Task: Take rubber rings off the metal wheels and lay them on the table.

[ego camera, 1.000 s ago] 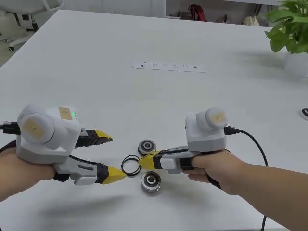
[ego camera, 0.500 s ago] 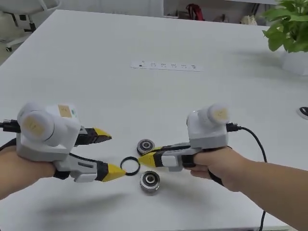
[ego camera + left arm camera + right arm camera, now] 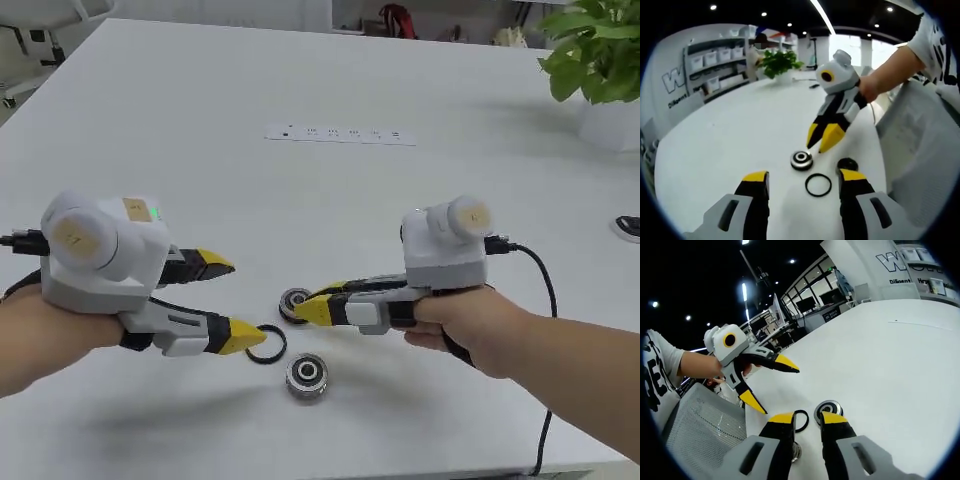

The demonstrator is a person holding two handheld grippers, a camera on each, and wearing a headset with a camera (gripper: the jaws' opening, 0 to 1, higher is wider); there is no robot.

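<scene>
A loose black rubber ring point(image 3: 266, 344) lies flat on the white table point(image 3: 300, 200); it also appears as the ring point(image 3: 818, 184) and the ring point(image 3: 800, 420). One metal wheel point(image 3: 292, 300) sits just behind it and another wheel point(image 3: 306, 374) just in front. My left gripper point(image 3: 238, 300) is wide open, its lower tip just left of the ring, with nothing between the jaws. My right gripper point(image 3: 306, 306) hovers over the far wheel point(image 3: 829, 410), jaws a narrow gap apart and holding nothing. The left gripper view has the far wheel point(image 3: 802, 160) and the near wheel point(image 3: 847, 163).
A white power strip point(image 3: 340, 134) lies further back on the table. A potted plant point(image 3: 595, 50) stands at the far right, with a small black object point(image 3: 630, 227) at the right edge. The right gripper's cable point(image 3: 540, 300) trails toward the near edge.
My right gripper has lifted off the ring and drawn back up to the right, over the far wheel. The ring stays flat on the table. The left gripper has hardly moved.
</scene>
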